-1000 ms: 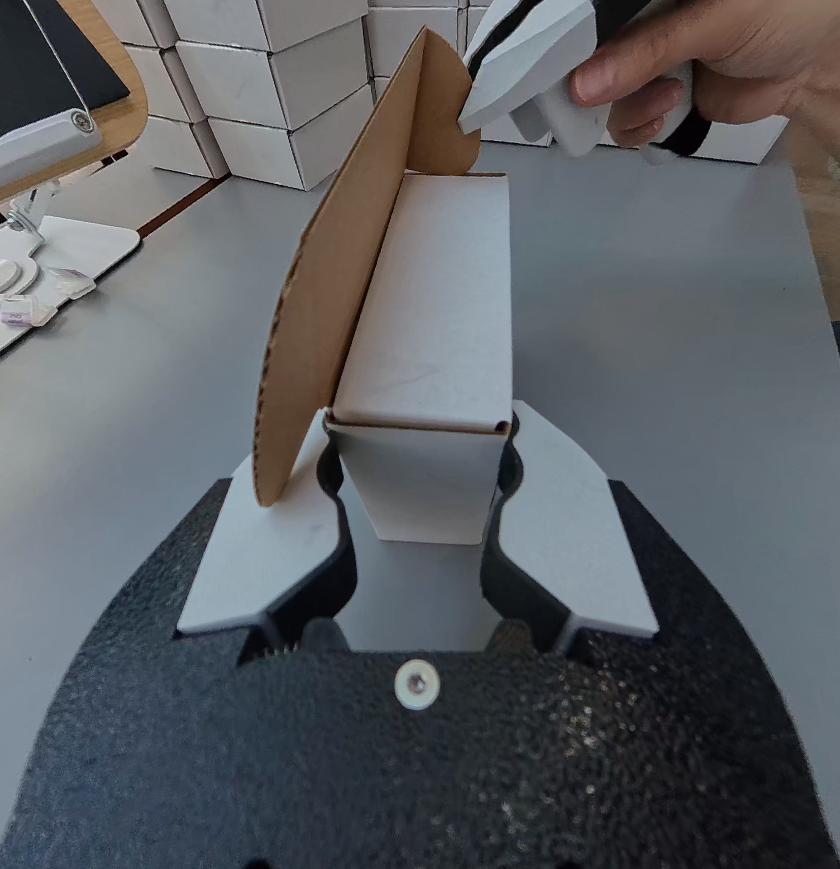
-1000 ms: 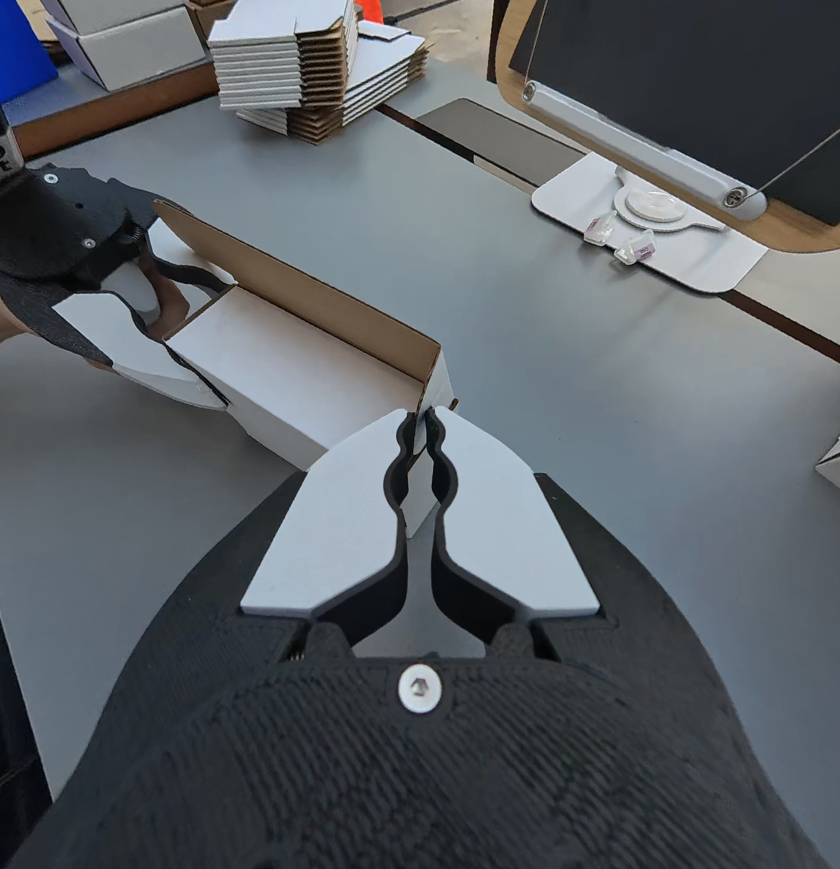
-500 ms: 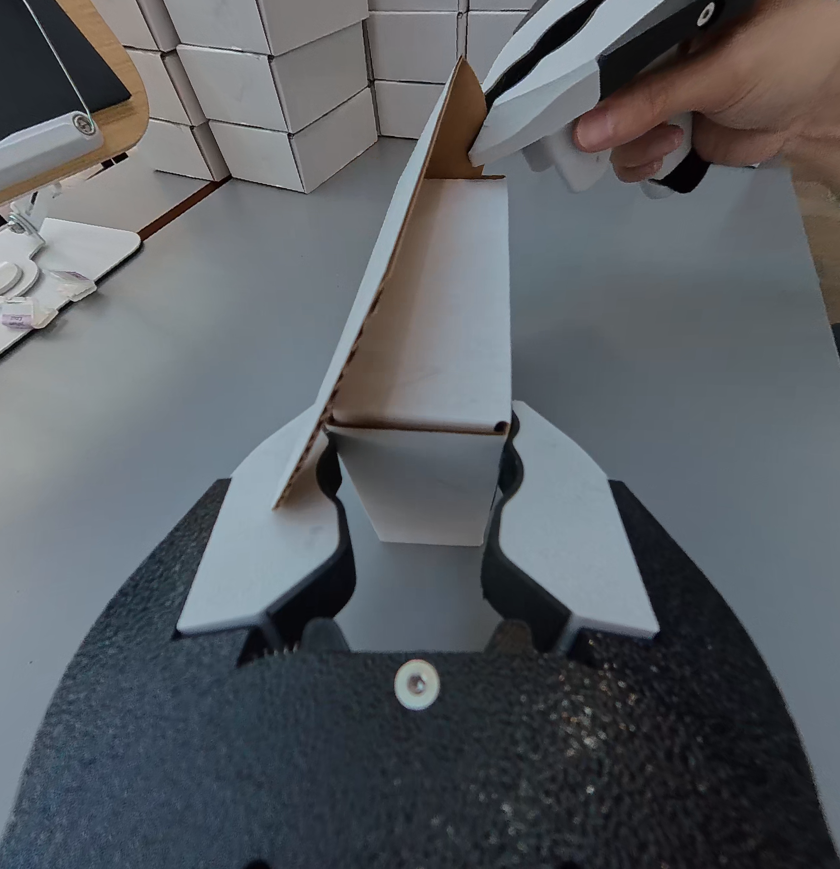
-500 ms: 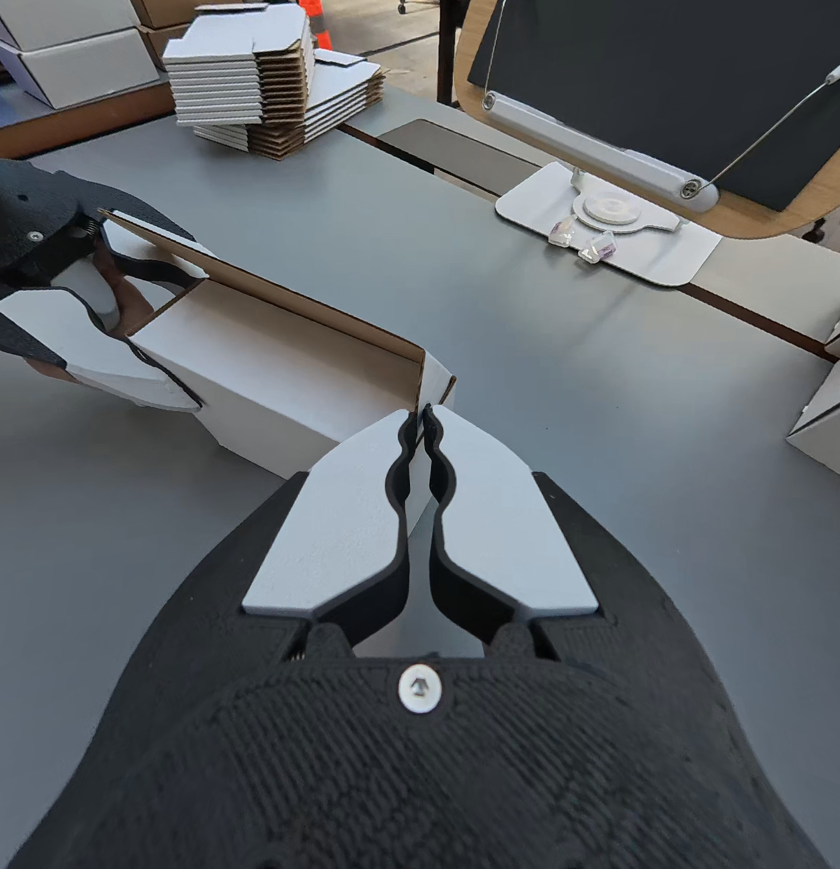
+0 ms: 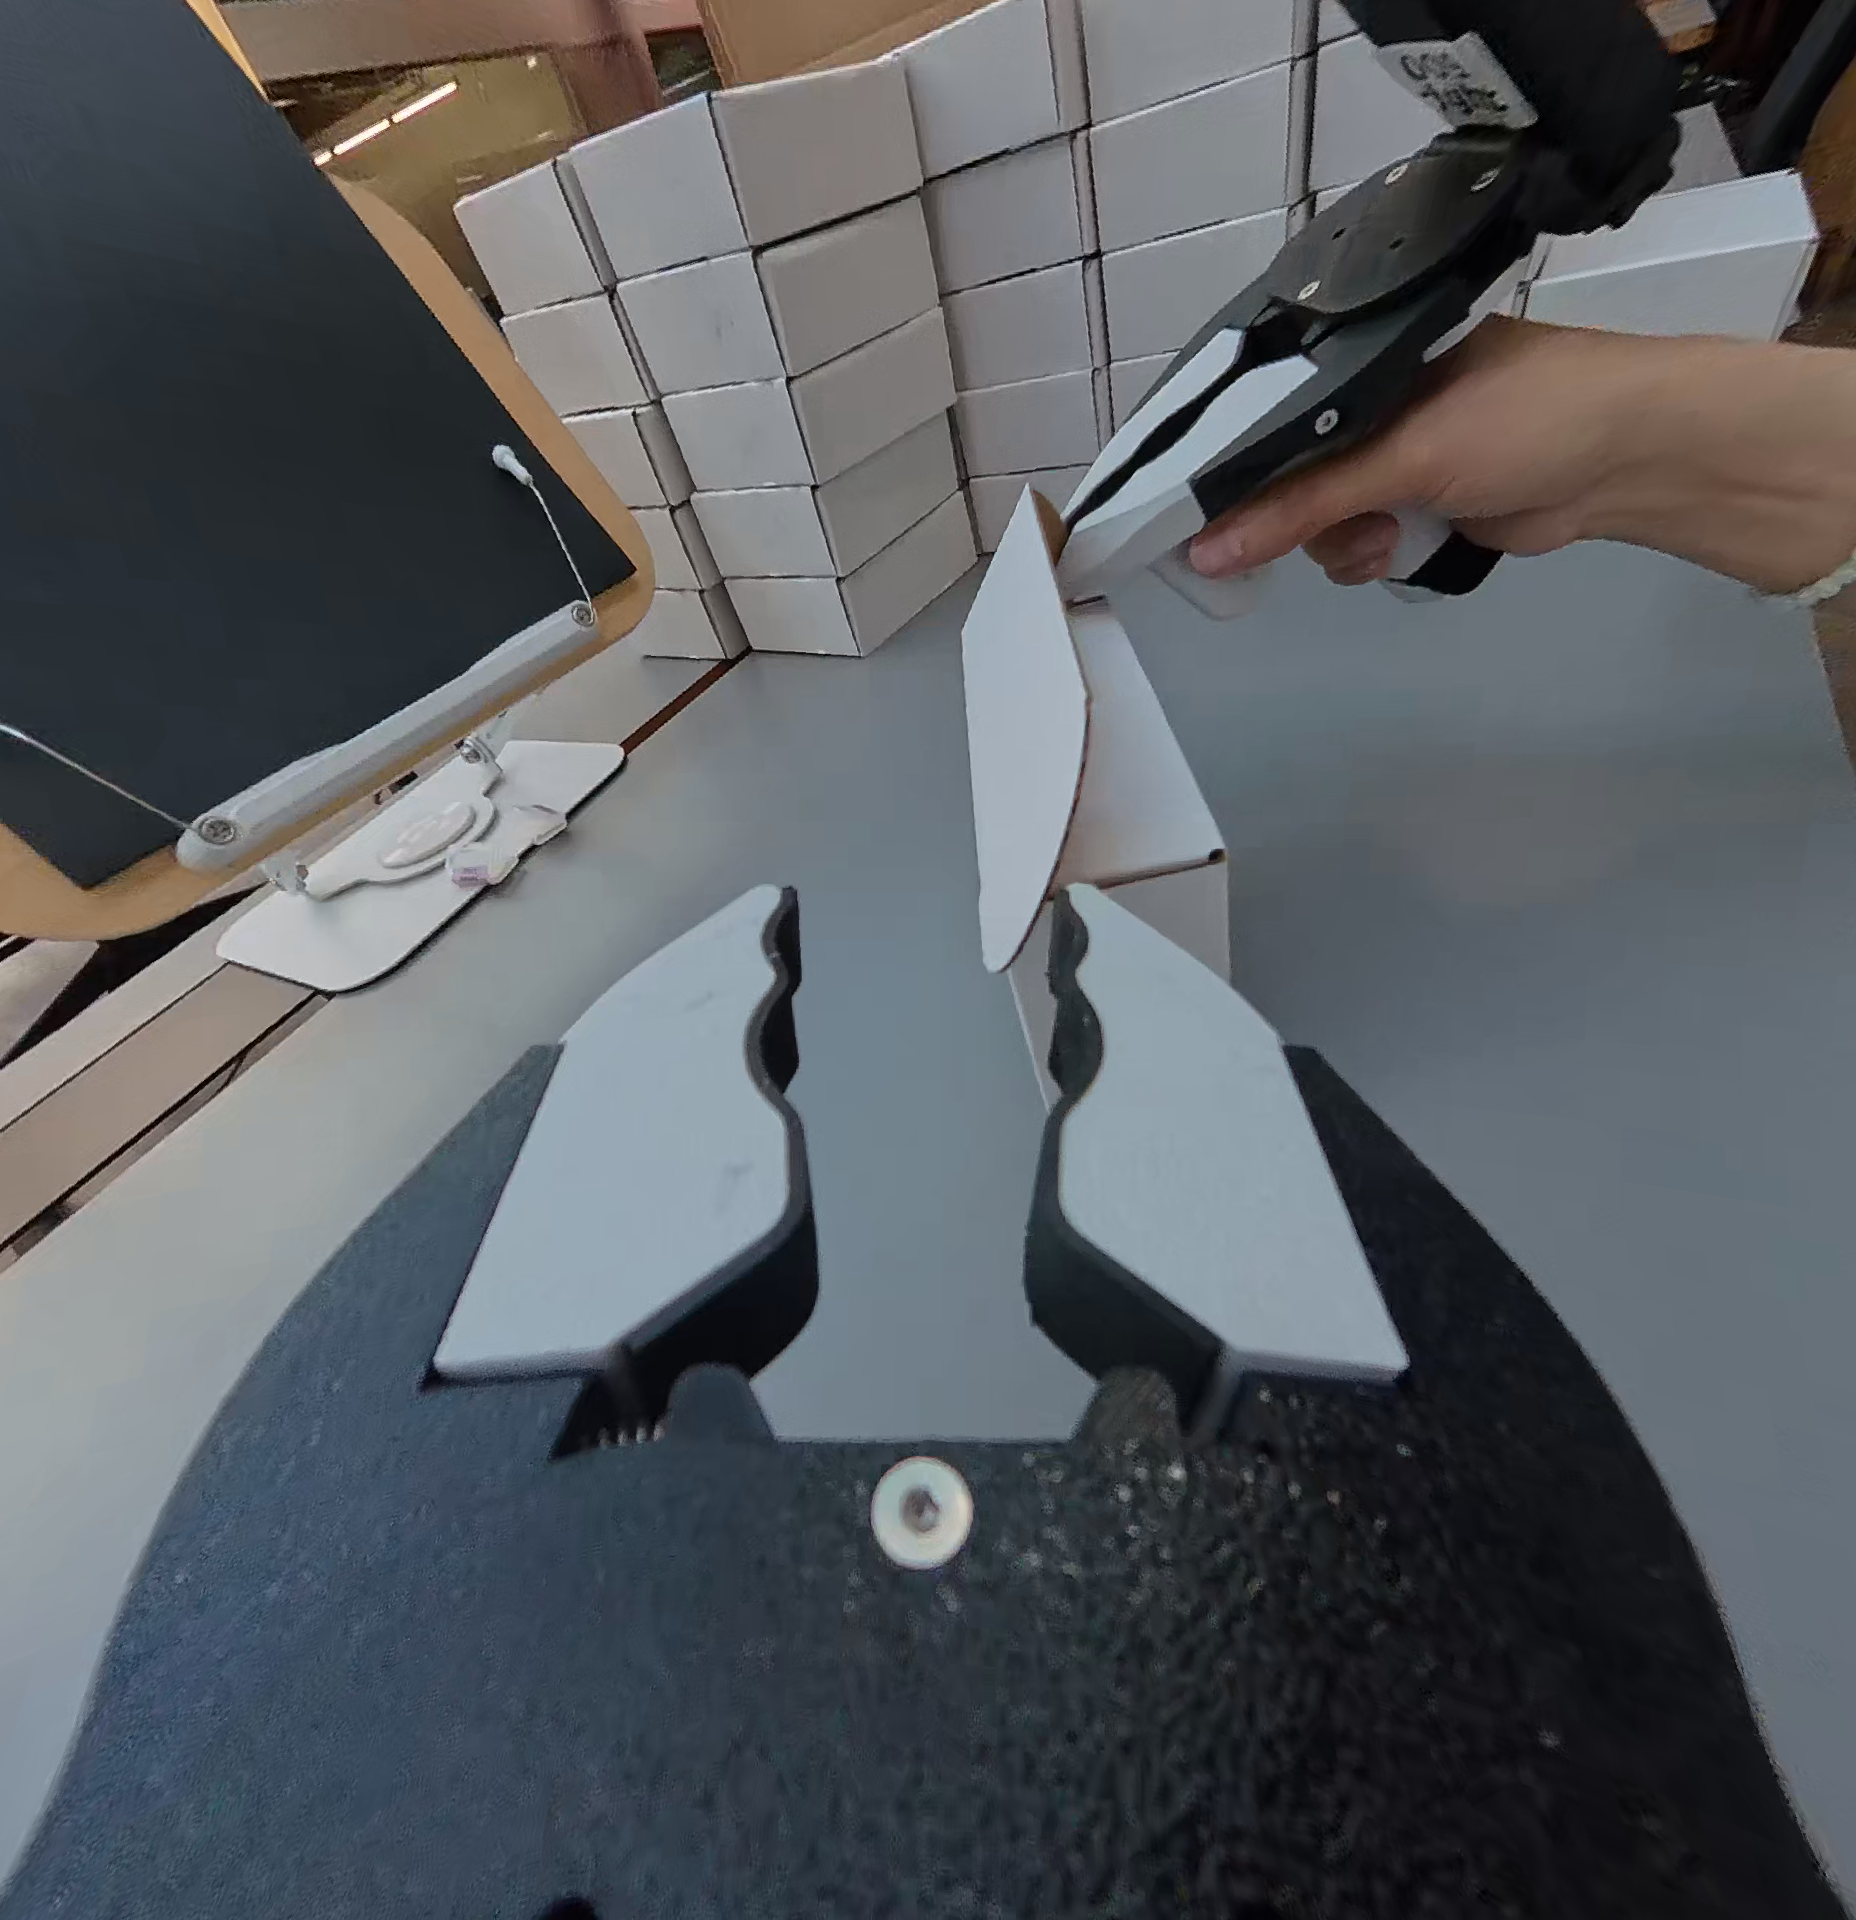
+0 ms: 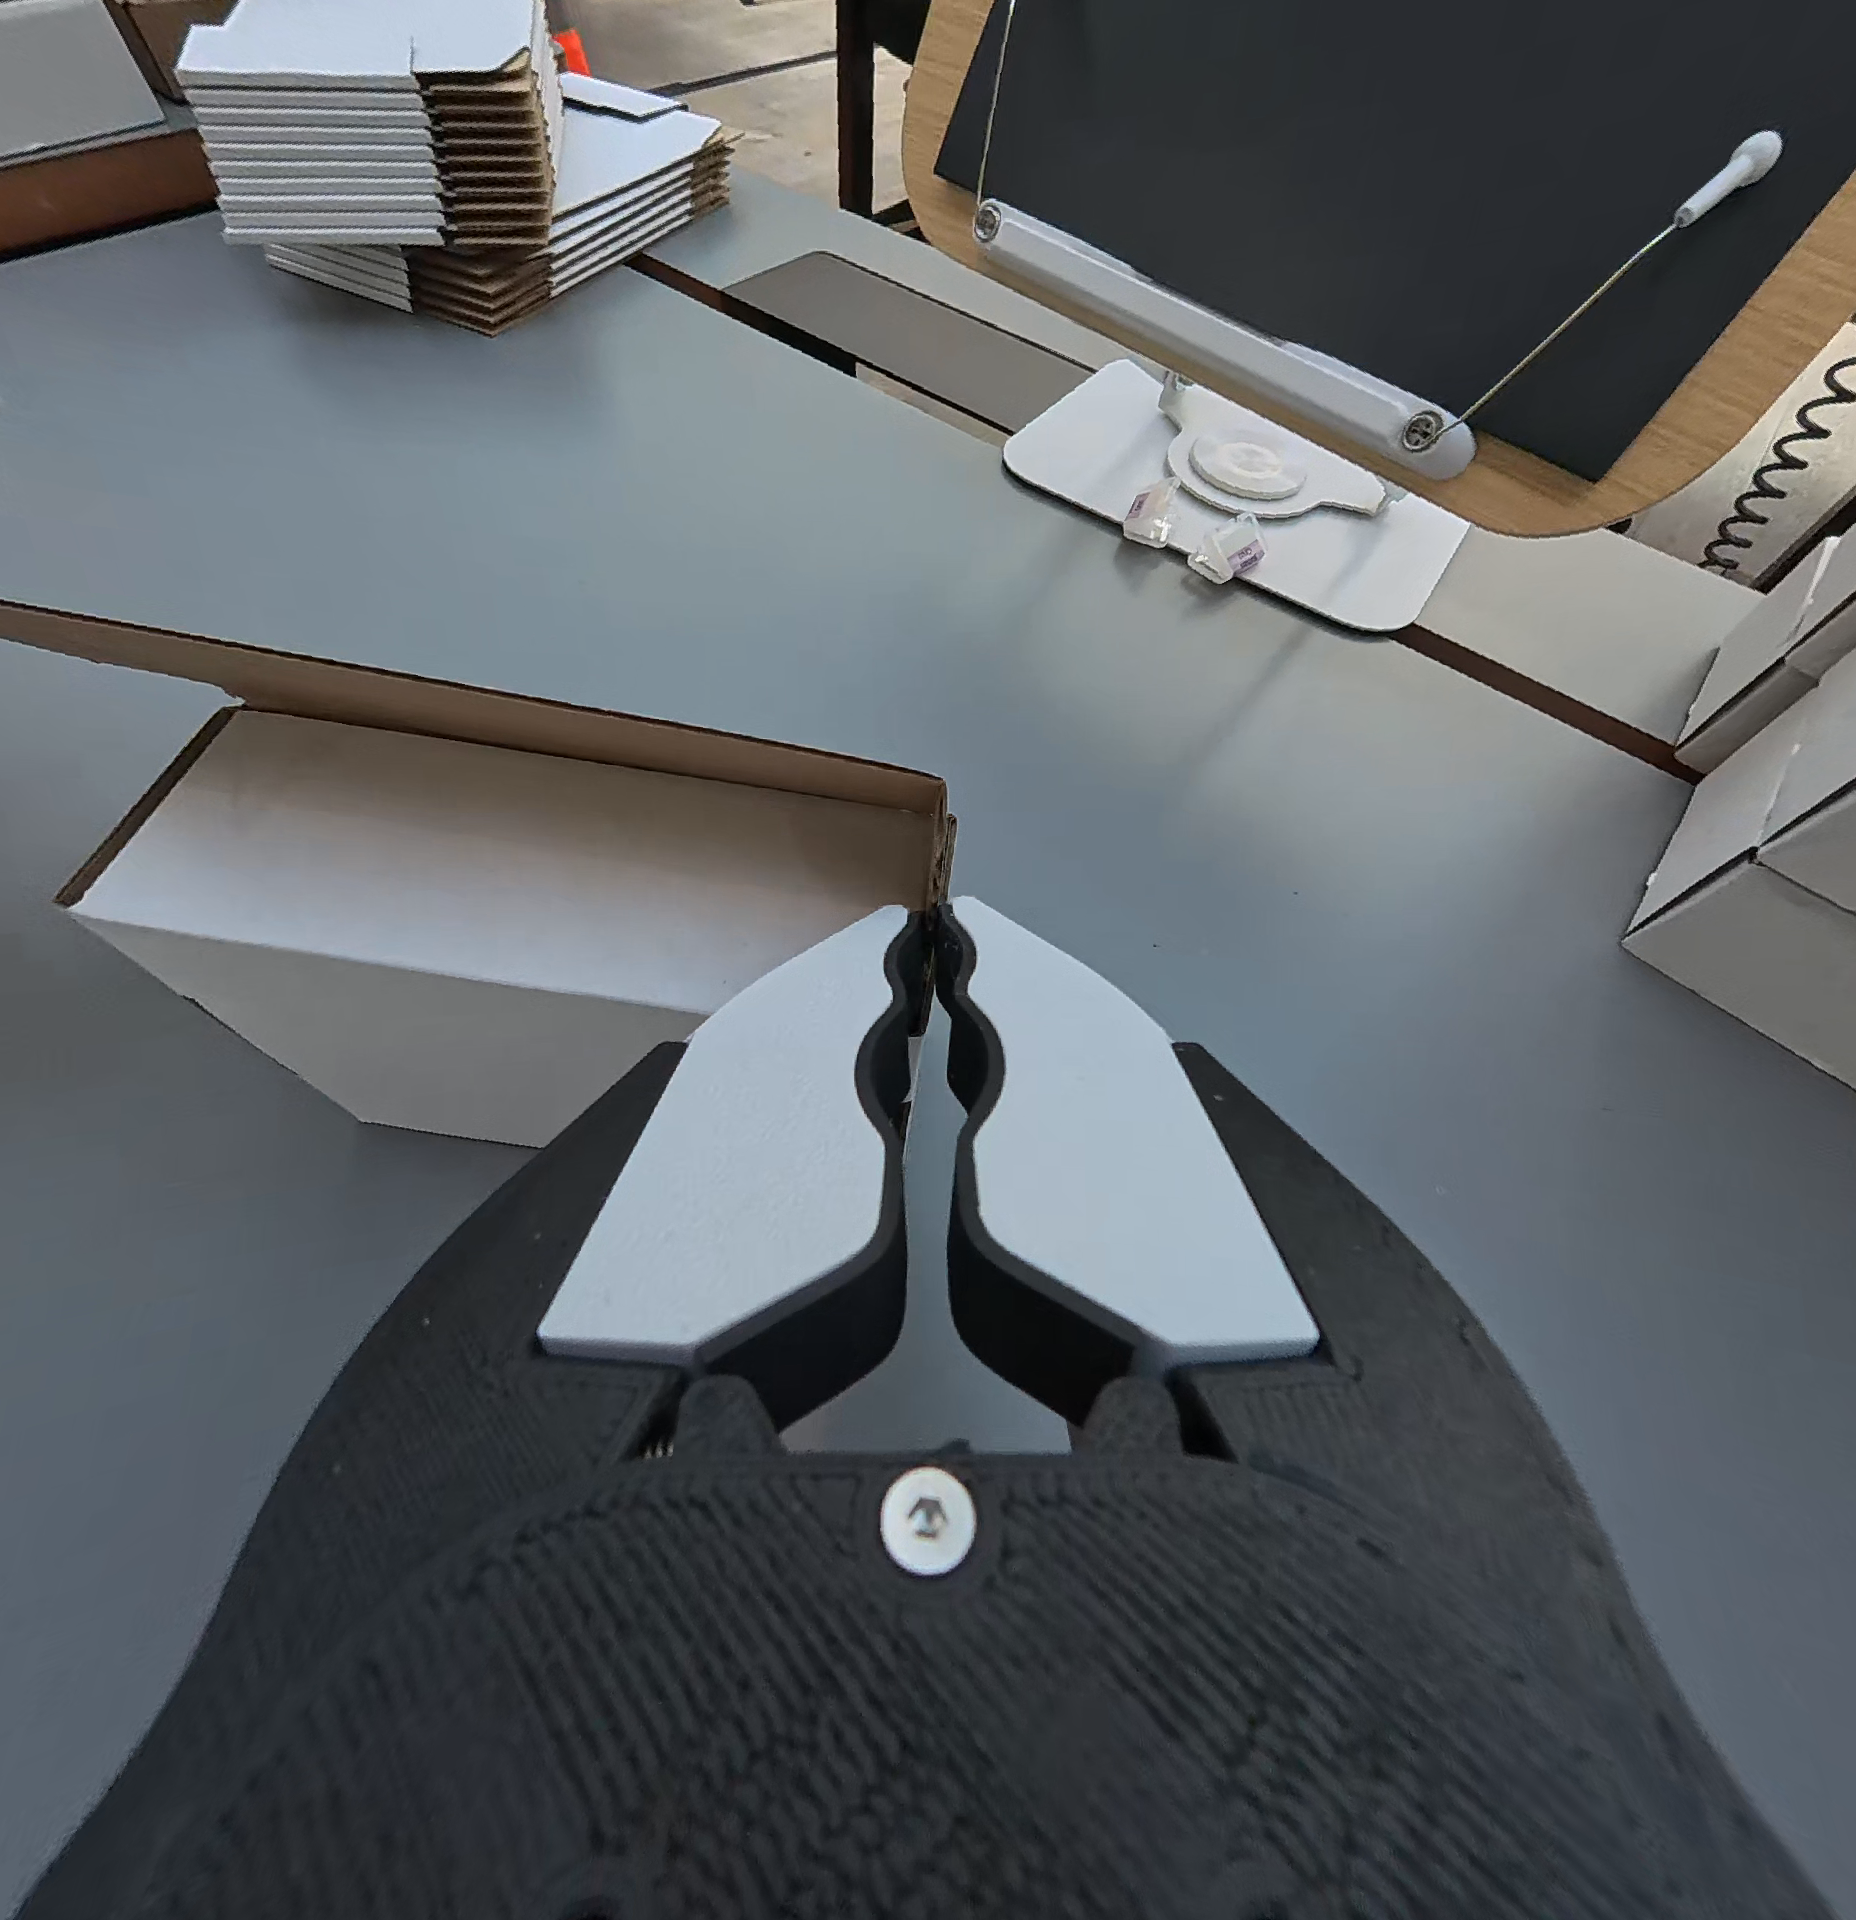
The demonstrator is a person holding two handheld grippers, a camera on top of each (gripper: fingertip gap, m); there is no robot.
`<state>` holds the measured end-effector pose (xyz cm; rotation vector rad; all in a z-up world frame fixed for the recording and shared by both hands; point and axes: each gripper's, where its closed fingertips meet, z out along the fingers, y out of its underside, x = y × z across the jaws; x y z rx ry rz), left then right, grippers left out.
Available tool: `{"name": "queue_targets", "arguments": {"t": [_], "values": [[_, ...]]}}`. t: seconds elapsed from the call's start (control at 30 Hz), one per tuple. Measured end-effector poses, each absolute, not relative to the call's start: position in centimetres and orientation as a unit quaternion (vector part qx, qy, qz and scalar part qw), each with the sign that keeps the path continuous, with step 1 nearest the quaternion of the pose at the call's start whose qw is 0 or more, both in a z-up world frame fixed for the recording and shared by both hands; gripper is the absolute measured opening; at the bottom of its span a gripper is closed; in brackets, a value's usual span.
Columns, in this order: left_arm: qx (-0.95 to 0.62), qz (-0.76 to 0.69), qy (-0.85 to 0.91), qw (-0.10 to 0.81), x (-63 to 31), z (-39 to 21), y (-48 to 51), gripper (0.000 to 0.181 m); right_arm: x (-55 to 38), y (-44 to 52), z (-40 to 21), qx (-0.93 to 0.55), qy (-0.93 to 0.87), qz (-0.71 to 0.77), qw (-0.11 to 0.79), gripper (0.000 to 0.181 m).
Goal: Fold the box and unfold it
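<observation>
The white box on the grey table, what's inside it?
Nothing can be seen inside: the box shows only its white top panel and a raised flap pinched by the right gripper. Its interior is covered.

Two wrist cams, facing roughly opposite ways over the same grey table (image 5: 1423,935)

Left wrist cam sits low, looking along its own fingers down the white box (image 5: 1132,790) toward the stacked white boxes (image 5: 830,374), with the right gripper (image 5: 1085,525) at the far end. Right wrist cam is close on that box (image 6: 488,883) from the other end. Both catch the black board on its stand (image 6: 1319,208).
</observation>
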<state>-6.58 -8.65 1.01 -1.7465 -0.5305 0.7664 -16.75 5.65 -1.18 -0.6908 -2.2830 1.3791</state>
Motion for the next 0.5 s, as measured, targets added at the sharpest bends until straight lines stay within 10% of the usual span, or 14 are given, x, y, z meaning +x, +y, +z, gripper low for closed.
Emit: {"name": "queue_targets", "arguments": {"t": [0.5], "values": [[-0.742,0.348,-0.205,0.535,-6.9,0.5,-6.8,0.002,-16.5,5.7,-1.2,-0.255,-0.808,0.495,0.191,0.002]]}}
